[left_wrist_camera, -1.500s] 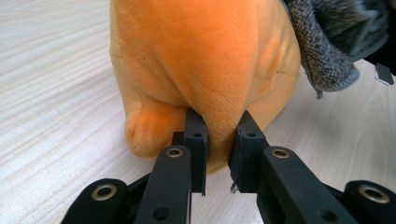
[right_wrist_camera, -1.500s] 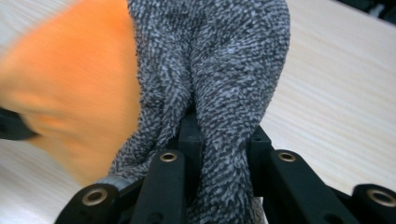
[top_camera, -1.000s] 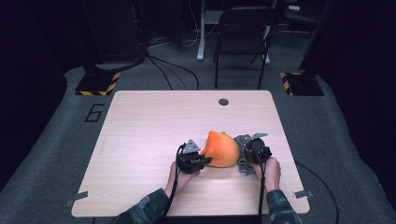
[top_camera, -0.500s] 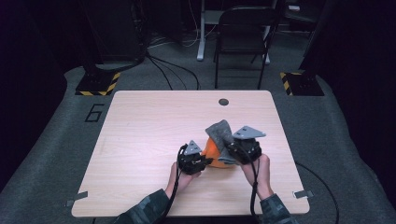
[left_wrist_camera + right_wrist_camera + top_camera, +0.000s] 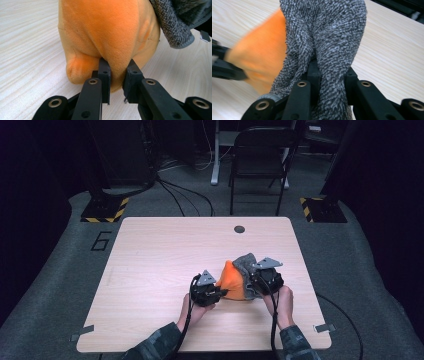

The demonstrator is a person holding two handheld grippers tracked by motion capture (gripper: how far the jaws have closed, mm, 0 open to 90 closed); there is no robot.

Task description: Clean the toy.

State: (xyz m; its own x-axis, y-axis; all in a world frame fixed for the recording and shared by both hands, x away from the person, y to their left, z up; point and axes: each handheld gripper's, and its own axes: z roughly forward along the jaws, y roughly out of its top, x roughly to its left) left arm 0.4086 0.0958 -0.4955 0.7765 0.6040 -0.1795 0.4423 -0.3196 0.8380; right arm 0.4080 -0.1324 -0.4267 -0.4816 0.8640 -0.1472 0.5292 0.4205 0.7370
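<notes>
Two grips are already made, as I read it, so the work looks partway through rather than just begun. Nearest me on the pale wooden table, my left gripper has its jaws pressed together on a fold of the soft orange plush cushion-like thing, pinching it low down close to the tabletop. Just beyond and to the right, my right gripper is clamped on the grey terry-knit fabric cover, which bunches between its jaws and stands raised off the table. The grey cover hangs against the orange plush on its right side; I cannot tell whether it is going on or coming off. I judge the parting or fitting unfinished, since both pieces touch. Farther off, a small dark round disc lies near the far edge.
</notes>
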